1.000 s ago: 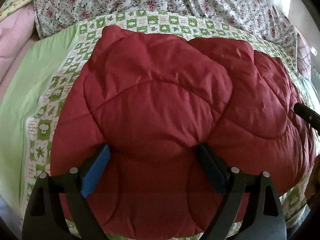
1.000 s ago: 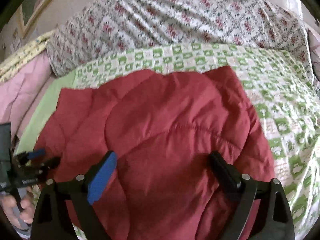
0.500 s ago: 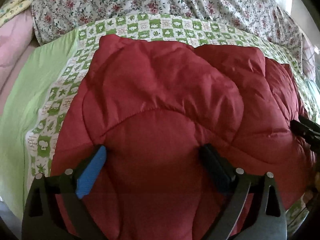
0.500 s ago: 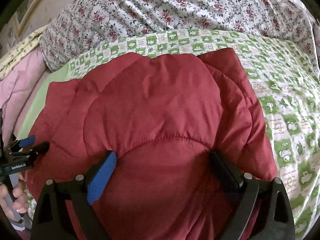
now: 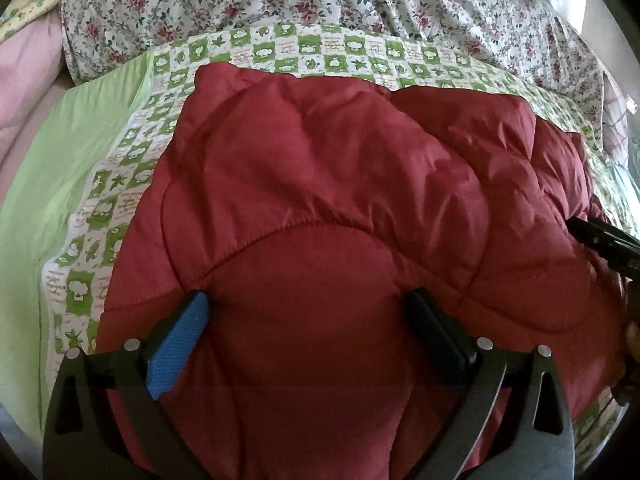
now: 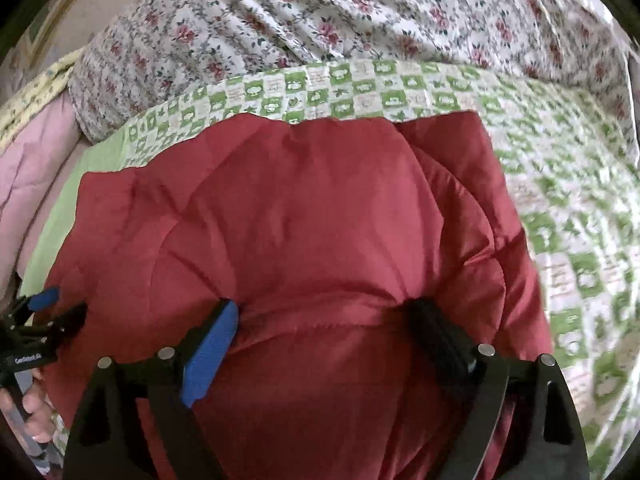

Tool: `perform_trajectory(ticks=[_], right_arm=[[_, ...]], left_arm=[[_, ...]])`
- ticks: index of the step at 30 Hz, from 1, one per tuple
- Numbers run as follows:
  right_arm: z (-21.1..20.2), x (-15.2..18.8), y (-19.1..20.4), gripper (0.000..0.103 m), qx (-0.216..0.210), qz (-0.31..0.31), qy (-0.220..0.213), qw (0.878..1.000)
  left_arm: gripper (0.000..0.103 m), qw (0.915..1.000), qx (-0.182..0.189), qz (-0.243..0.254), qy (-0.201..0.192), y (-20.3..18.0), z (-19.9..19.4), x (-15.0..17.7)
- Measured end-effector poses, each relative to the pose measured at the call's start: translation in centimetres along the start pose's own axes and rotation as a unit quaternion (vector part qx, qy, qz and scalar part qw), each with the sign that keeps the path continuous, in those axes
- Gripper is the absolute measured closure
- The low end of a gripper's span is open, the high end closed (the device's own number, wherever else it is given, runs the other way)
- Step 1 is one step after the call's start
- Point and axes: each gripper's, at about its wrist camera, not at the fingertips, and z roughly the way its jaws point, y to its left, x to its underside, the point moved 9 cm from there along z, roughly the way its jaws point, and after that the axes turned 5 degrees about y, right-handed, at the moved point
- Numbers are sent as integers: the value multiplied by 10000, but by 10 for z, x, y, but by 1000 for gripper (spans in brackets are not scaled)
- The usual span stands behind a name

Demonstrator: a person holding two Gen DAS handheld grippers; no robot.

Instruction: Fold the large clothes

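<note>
Both grippers have pushed in over the red jacket [image 5: 320,216] since a second ago, and it now fills more of each view, its far edge closer to the floral quilt [image 5: 360,4]. The jacket lies folded and puffy on the bed, on the green checked sheet [image 5: 120,184], with its quilted seams curving across the top layer.

The left gripper [image 5: 306,312] is spreading its fingers; they straddle a padded bulge of the jacket, the blue pad [image 5: 180,348] and the black pad [image 5: 436,332] resting against the fabric at either side without pinching it. The right gripper [image 6: 324,320] is narrowing its fingers around another bulge; its blue pad [image 6: 212,352] and black pad [image 6: 436,332] dent the fabric, yet the gap is wide and no fold is clamped.

In the right wrist view the left gripper shows at the left edge over the jacket's corner, with a hand [image 6: 38,412] on its handle. In the left wrist view the right gripper's black tip pokes in at the right edge. A pink blanket [image 5: 24,80] lies beyond the sheet on the left.
</note>
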Motion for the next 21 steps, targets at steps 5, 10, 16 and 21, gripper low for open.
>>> perform_trajectory(ticks=[5,10,16,21], right_arm=[[2,2,1,13,73,-38,2,10000],[0,2,5,13,54,-9,-5,10000],[-50,17,14,14,16,-36,-326,9995],[-81,52,25,12,-140,-180,-279,9994]], left_arm=[[0,10000,51,-34,21,1,5,-1],[0,9999,58,-42,74,1,5,-1],[0,9999,85,-80,-70,7,-26,11],[0,9999,64,12,-160,7,-53,41]])
